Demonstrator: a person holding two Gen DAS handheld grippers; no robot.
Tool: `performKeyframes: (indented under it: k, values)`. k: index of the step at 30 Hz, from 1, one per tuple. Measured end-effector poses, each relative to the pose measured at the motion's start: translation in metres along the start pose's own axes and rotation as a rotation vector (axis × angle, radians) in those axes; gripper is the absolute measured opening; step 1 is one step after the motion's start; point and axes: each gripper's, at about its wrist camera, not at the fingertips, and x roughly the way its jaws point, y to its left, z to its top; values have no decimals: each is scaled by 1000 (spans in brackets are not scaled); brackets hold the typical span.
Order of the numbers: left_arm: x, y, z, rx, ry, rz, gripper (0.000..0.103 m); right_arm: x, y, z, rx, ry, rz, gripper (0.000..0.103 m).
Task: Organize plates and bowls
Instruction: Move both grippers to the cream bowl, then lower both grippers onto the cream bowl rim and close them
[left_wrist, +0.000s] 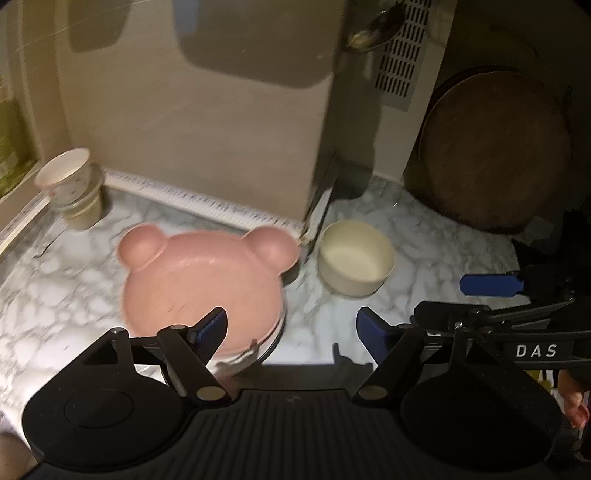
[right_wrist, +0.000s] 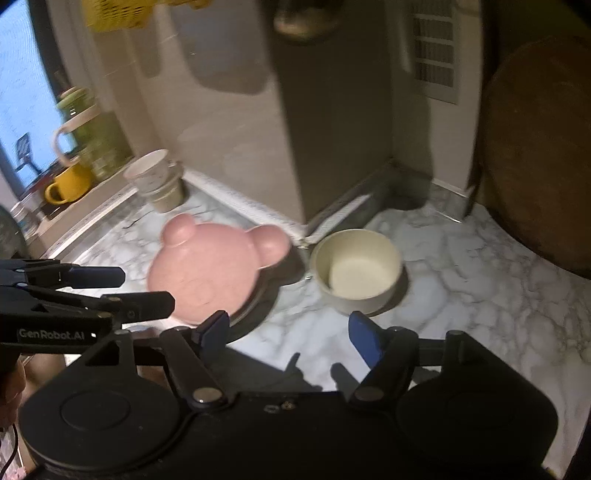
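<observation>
— Left wrist view, from the left: stacked pale paper cups (left_wrist: 70, 192) in the corner of the white marbled countertop (left_wrist: 66, 280), by the wall. Next?

— Pink bear-eared plastic plate (left_wrist: 201, 282), sitting on a clear glass dish (left_wrist: 271, 341) whose rim peeks out at the near right edge. Just right of it, apart, a cream round bowl (left_wrist: 355, 258), upright and empty. Further right, a brown round wooden board (left_wrist: 495, 151) leaning against the wall.

— And the left gripper (left_wrist: 291, 326)?

— Spread wide, holding nothing; left blue-padded finger overlapping the pink plate's near edge, contact impossible to tell.

— Right wrist view, same order?

— Yellow mug (right_wrist: 68, 184) and green jar (right_wrist: 94, 133) on the window ledge at far left. Then the paper cups (right_wrist: 159, 181), the pink plate (right_wrist: 210, 269), the cream bowl (right_wrist: 356, 269), the wooden board (right_wrist: 539, 147). Left gripper (right_wrist: 96, 286) entering from the left edge.

— Right gripper (right_wrist: 288, 330)?

— Also parted wide, empty, above bare countertop (right_wrist: 480, 288) in front of the bowl.
</observation>
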Motion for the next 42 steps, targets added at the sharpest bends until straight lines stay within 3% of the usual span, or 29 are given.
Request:
performKeyframes:
  k: [6,14,19,25,34,42]
  values:
    - [36,-21,22,-7,-5,-18,78,22,-39,13,32,5,-59,86]
    - [95,-38,47,-15,36,21,78,66,-81,28,83,61,-92,86]
    - [132,-38,57,-58,81,10,78,94,-106,35,148,106,-74,81]
    - [161,-46,56,-38,114,32,78,118,-130,42,233,137,-73,74]
    - [197,-51,51,-64,162,46,77,149,-129,46,217,185,-88,58]
    - [215,-56,49,-60,188,60,58,161,-123,46,166,201,-102,41]
